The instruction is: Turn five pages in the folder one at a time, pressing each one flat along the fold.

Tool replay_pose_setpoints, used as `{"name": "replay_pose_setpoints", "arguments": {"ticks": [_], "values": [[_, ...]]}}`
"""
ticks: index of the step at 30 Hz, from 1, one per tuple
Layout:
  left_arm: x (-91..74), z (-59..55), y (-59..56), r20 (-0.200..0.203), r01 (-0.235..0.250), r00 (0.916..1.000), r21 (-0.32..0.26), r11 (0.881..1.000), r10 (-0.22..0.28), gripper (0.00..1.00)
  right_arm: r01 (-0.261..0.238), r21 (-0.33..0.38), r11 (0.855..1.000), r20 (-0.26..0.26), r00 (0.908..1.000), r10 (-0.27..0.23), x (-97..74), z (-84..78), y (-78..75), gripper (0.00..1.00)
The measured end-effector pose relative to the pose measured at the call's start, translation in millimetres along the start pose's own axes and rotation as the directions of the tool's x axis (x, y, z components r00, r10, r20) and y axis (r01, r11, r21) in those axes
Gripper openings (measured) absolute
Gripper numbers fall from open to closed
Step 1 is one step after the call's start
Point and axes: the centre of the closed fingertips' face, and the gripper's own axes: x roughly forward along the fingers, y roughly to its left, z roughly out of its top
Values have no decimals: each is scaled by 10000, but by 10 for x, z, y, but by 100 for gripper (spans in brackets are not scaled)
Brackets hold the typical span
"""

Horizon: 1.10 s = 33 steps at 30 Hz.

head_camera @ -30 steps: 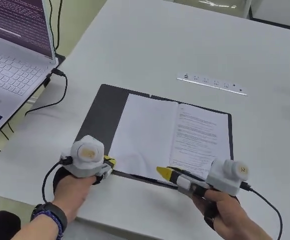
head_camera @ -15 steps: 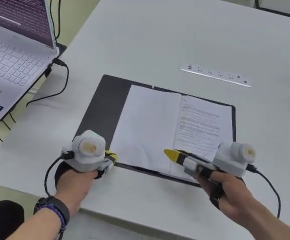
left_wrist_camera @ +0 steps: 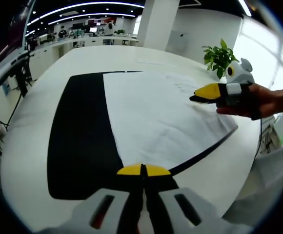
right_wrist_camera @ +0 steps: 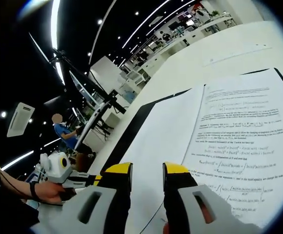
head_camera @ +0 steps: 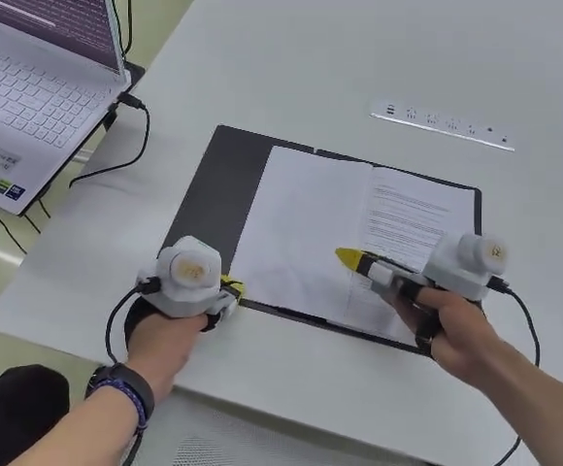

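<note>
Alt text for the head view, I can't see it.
An open black folder lies on a white table, blank page left, printed page right. The right gripper points at the fold; the left gripper sits at the folder's near left corner.

The left tongs (head_camera: 229, 288) sit low at the person's near left, yellow tips pressed together with no gap. The left hand (head_camera: 163, 340) grips them from behind, and the left forearm (head_camera: 73, 435) comes in from the lower left. The right tongs (head_camera: 351, 259) point left toward the other pair, jaws slightly apart, held in the right hand (head_camera: 453, 330), with the right forearm (head_camera: 544, 417) reaching in from the lower right.
</note>
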Motion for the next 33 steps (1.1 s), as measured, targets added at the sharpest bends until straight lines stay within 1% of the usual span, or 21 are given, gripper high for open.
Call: {"name": "replay_pose_setpoints", "arguments": {"ticks": [2,4,5,7,9,13,16,20,25,29,32,33], "values": [[0,0,-1,11,-43,10000,21,10000,43,0,83,164,9998,96,9999,-85,33,33,-60,21],[1,1,4,26,-82,10000,19,10000,82,0,285,337,9990,107,9995,-288,59,48,-142,18],[1,0,3,30,-91,10000,-46,9999,91,0,327,436,9985,203,9992,-336,71,68,-185,16],[1,0,8,33,-114,9999,-281,9995,115,0,316,596,9977,341,9989,-337,94,103,-223,13],[2,0,16,18,-96,10000,-397,9992,97,0,361,663,9971,429,9983,-390,120,128,-223,11],[1,-5,12,-16,-52,10000,-423,9991,51,0,384,924,9950,672,9967,-447,165,184,-199,9],[4,-6,14,-42,-95,9999,-530,9985,93,0,380,914,9951,824,9956,-456,186,210,-186,6],[4,-11,11,-81,-115,9999,-461,9989,112,0,466,760,9960,884,9947,-533,193,216,-203,0],[6,-9,9,-80,-25,10000,-412,9991,22,0,303,131,9995,845,9959,-313,192,223,-174,0],[7,-8,8,-104,-32,9999,-232,9997,30,0,269,40,9996,966,9949,-271,211,267,-201,0],[8,-9,10,-72,-9,10000,-240,9997,7,0,448,164,9989,1242,9912,-465,235,337,-256,0],[7,-11,8,-32,-5,10000,-132,9999,5,0,491,223,9985,1317,9899,-516,253,365,-277,0]]}}
